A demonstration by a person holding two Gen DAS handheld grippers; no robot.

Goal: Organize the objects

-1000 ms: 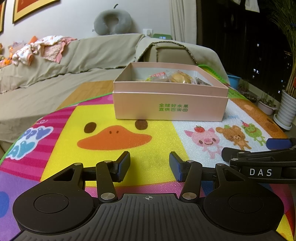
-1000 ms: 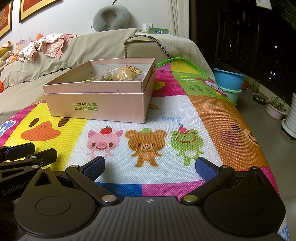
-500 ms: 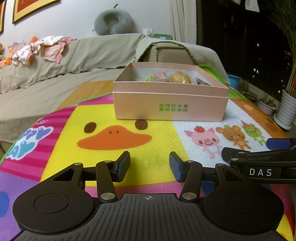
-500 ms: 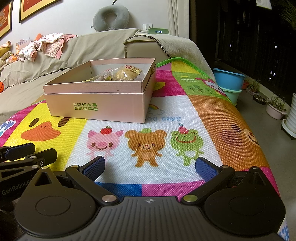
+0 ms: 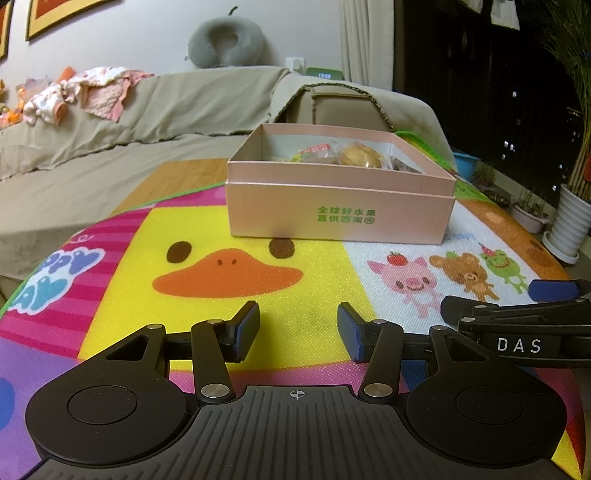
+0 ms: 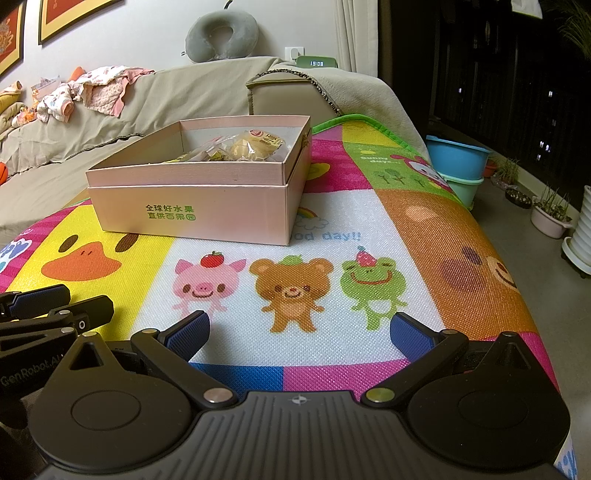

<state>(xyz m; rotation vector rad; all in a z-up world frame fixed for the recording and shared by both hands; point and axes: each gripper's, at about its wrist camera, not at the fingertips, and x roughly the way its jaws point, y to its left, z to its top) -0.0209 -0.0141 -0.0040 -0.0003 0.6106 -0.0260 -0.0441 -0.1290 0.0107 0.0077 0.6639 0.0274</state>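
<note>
The play mat [image 6: 369, 221] has a rough, woven-looking printed surface, matt. The pink box [image 5: 340, 218] looks like smooth cardboard with a soft satin sheen. The snack packets [image 6: 251, 147] inside are glossy clear plastic. The left gripper [image 5: 297, 332] is matt black plastic with small shiny metal rivets. The sofa cover [image 5: 166, 107] is dull cloth.

Behind the cartoon play mat [image 6: 369, 221], a beige-covered sofa [image 5: 166, 107] strewn with small pink clothes [image 5: 92, 92]. Grey neck pillow [image 6: 221, 35] perched on the backrest. Green digital clock [image 6: 316, 62] near the curtain. Stacked blue and green tubs [image 6: 458, 166] plus potted plants [image 6: 550, 214] on the floor.
</note>
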